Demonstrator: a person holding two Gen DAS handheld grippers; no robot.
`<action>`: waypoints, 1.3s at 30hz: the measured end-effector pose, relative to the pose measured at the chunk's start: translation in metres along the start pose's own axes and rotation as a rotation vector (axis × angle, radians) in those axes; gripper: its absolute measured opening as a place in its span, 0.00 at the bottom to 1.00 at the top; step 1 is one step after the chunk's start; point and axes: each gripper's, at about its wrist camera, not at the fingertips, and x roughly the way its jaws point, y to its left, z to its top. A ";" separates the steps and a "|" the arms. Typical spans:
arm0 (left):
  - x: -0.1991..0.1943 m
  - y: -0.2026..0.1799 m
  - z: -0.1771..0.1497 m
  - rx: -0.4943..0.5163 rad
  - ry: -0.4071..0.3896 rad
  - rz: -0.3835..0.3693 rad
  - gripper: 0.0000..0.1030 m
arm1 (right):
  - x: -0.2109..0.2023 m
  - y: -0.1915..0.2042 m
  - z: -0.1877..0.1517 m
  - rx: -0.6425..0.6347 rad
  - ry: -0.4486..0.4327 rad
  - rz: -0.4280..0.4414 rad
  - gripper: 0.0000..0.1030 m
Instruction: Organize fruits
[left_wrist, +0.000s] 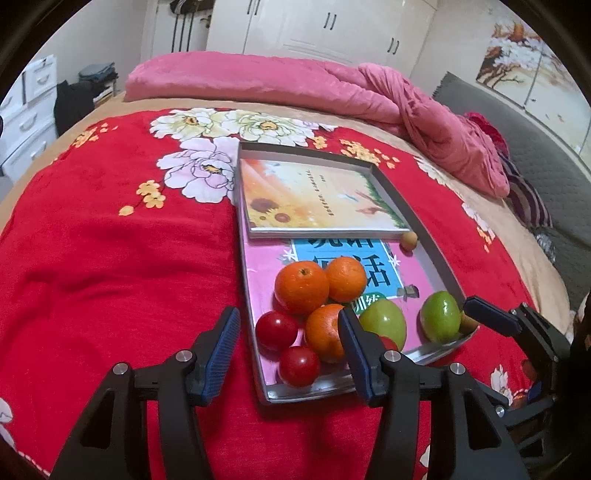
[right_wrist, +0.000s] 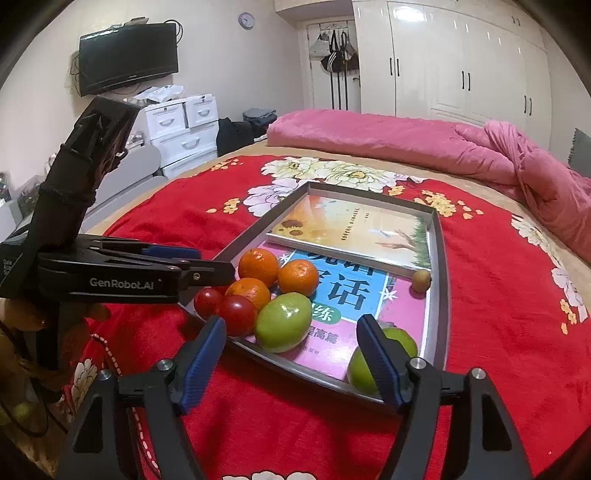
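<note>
Two tongs, left tongs (left_wrist: 288, 354) and right tongs (right_wrist: 291, 358), stand parted and empty at the tray's (left_wrist: 436, 258) near end, fruit just ahead: tomatoes (left_wrist: 276, 329) nearest left, green fruit (right_wrist: 282, 322) nearest right.

The right tongs (right_wrist: 291, 350) stand open over the near edge of a metal tray (right_wrist: 439, 295) on a red floral bedspread (right_wrist: 498, 332), nothing clamped. Oranges (right_wrist: 258, 266), tomatoes (right_wrist: 238, 315) and a green fruit (right_wrist: 282, 322) cluster inside; the left tongs (right_wrist: 207, 264) hover alongside.
</note>
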 end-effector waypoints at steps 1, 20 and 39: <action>-0.001 0.001 0.000 -0.002 -0.003 0.003 0.55 | -0.001 0.000 0.000 0.001 -0.002 -0.003 0.71; -0.016 0.000 0.001 0.002 -0.032 0.031 0.71 | -0.016 -0.012 0.002 0.044 -0.033 -0.081 0.86; -0.059 -0.021 -0.025 -0.020 -0.002 0.064 0.77 | -0.069 -0.026 -0.005 0.157 -0.066 -0.131 0.99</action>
